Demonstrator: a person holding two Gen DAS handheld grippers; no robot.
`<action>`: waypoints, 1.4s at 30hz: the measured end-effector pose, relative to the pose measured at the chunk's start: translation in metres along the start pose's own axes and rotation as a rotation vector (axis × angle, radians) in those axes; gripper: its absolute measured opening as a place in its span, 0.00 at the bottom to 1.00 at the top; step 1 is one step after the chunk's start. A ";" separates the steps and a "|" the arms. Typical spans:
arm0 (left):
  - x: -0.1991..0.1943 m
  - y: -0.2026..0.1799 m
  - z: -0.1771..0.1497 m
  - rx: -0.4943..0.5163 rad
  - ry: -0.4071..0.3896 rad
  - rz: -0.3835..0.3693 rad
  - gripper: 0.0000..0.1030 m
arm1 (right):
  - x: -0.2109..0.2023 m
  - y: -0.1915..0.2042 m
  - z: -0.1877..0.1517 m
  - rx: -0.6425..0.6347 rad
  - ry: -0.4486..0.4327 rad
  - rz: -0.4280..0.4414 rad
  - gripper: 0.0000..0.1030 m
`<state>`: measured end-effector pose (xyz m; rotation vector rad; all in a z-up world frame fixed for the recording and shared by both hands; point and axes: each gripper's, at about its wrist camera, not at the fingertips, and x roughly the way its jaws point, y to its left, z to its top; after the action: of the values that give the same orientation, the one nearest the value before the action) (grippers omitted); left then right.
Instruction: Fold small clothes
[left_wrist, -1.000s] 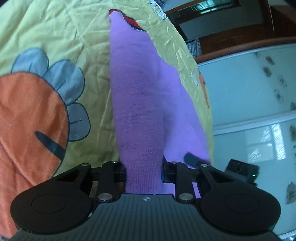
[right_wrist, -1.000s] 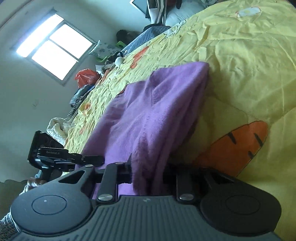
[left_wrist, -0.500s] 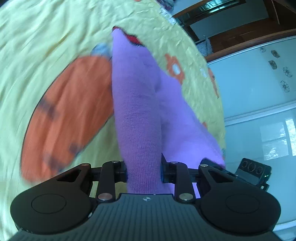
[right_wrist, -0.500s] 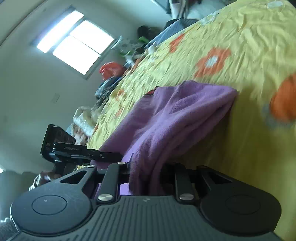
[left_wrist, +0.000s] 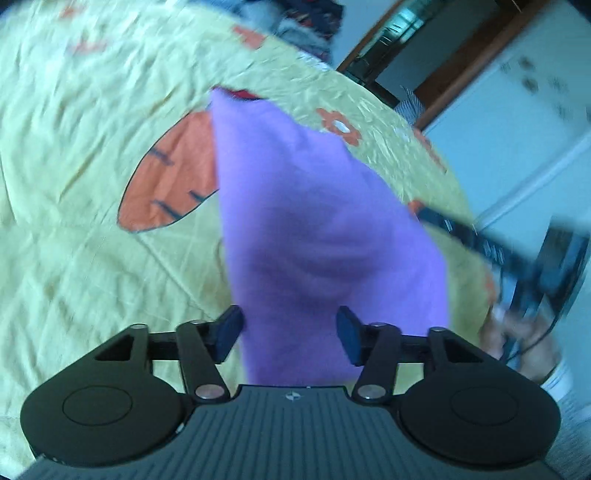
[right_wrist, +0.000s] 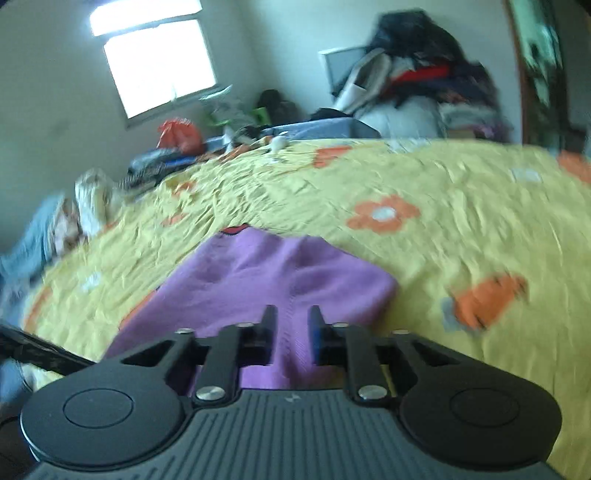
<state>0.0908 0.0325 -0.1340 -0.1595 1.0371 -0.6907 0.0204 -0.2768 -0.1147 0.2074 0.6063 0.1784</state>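
**Soft purple knit laid on the bed, both grippers at its near edge**

The purple garment (left_wrist: 317, 229) lies on the yellow bedspread (left_wrist: 74, 110), spread away from the cameras, with a red-trimmed end (right_wrist: 233, 230) at its far side. It looks like a light, fuzzy knit: limp, no stiffness of its own, likely to sag and bunch wherever it is not supported, and to cling to the crumpled cotton beneath rather than slide. Nothing about it is fragile.

The left gripper (left_wrist: 288, 332) has its jaws set wide, standing clear on either side of the cloth's near hem, apparently gripping nothing. The right gripper (right_wrist: 291, 332) has its jaws narrower, with a strip of knit running between them; whether the pads actually pinch it I cannot tell, since a gap shows on each side and the frame is blurred.

For the next fold, the best hold is probably a doubled edge or corner, where thick knit gives the pads bite. Taking both corners of one side together should keep the edge straight; a single mid-hem pinch would let the sides droop.
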 end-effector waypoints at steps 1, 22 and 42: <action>0.002 -0.008 -0.008 0.038 -0.004 0.029 0.55 | 0.008 0.010 0.001 -0.056 0.015 -0.007 0.16; 0.007 -0.019 -0.056 0.114 -0.038 0.259 0.87 | 0.109 -0.001 0.032 -0.152 0.174 -0.106 0.19; 0.003 -0.029 -0.081 0.135 -0.061 0.301 1.00 | -0.054 0.040 -0.082 -0.096 0.084 -0.143 0.80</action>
<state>0.0111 0.0241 -0.1660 0.0911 0.9283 -0.4773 -0.0751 -0.2392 -0.1415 0.0637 0.6918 0.0778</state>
